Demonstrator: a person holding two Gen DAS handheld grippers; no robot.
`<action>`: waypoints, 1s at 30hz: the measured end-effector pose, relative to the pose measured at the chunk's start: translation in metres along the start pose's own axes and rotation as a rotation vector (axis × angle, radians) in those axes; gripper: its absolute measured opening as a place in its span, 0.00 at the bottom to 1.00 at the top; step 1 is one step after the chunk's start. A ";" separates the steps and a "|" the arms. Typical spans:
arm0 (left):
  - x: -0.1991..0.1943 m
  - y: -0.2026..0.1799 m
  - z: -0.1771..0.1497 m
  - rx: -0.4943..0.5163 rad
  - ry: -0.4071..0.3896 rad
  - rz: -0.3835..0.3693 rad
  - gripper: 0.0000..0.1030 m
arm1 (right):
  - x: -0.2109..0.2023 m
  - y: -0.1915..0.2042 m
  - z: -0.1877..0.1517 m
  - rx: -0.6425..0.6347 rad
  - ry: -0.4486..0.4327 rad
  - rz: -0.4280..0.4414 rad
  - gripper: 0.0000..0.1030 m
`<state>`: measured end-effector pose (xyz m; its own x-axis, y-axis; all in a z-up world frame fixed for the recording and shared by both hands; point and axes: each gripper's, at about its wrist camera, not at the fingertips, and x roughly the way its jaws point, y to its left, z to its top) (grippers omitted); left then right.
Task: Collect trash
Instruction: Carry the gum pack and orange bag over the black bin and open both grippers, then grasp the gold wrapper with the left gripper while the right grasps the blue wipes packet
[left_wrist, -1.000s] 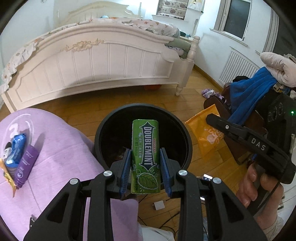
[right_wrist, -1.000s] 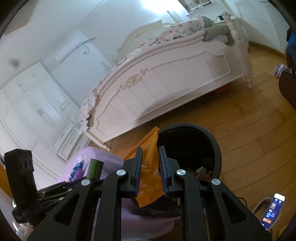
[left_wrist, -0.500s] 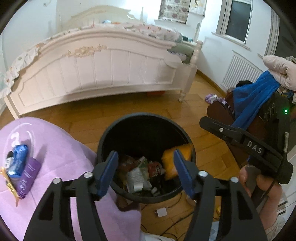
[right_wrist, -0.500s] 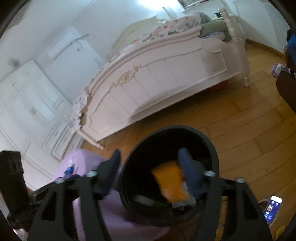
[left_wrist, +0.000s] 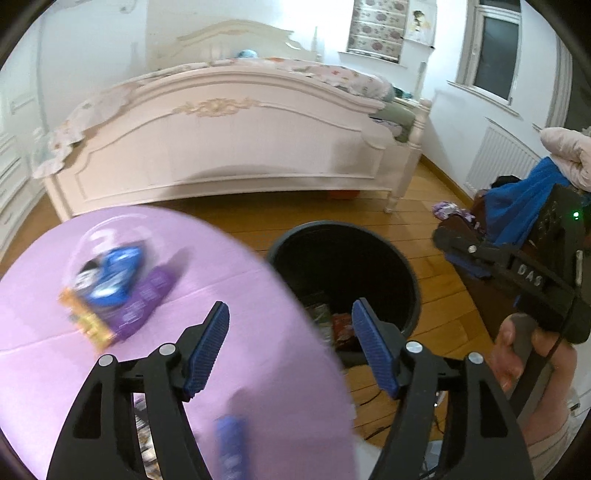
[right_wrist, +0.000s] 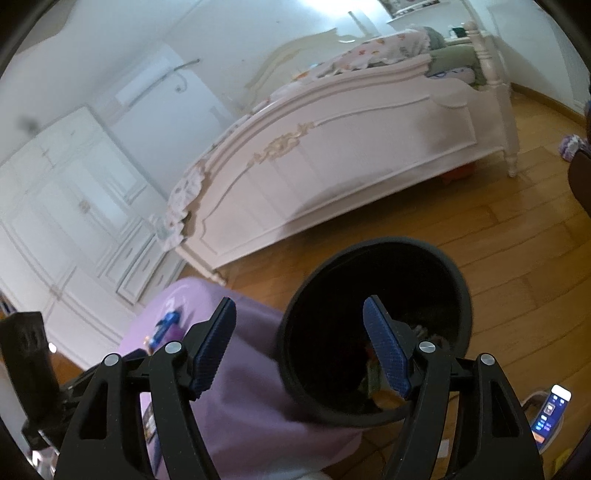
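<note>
Trash (left_wrist: 334, 325) fills the black bin (left_wrist: 413, 280) (both grippers (left_wrist: 290, 349) (right_wrist: 300, 349) gape, holding nothing).

We're in somebody's bedroom: big white carved bed (left_wrist: 229, 147) with floral bedding, white wardrobe (right_wrist: 74, 206), wood floor (right_wrist: 517, 258), radiator (left_wrist: 498, 155) under the window.

Open room above the bin (left_wrist: 343, 258), mouth uncovered, wrappers low inside. Bin rim just beside the edge of the purple desk (left_wrist: 229, 280), no gap visible between them. On the desk's far left, a blurred cluster of wrappers (left_wrist: 110, 291); bare cloth between the cluster and the bin. Another blue item (left_wrist: 231, 439) near the desk's front edge. Right of the bin, the right gripper (left_wrist: 532, 280) and hand (left_wrist: 535, 373) blocking that side. Beyond the bin, bare floor (right_wrist: 517, 251) up to the bed (left_wrist: 229, 147).
</note>
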<state>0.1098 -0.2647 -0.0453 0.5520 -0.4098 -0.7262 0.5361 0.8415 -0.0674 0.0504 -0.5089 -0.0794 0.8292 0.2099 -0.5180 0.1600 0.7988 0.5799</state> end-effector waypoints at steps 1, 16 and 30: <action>-0.003 0.007 -0.003 -0.008 0.001 0.014 0.67 | 0.000 0.005 -0.001 -0.007 0.004 0.003 0.69; -0.004 0.163 -0.022 -0.340 0.075 0.098 0.67 | 0.042 0.118 -0.015 -0.196 0.120 0.084 0.69; 0.034 0.191 -0.020 -0.301 0.116 0.175 0.40 | 0.132 0.228 -0.019 -0.388 0.284 0.090 0.69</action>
<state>0.2180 -0.1110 -0.0966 0.5331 -0.2227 -0.8162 0.2188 0.9682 -0.1213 0.1865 -0.2882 -0.0275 0.6431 0.3898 -0.6591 -0.1613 0.9104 0.3810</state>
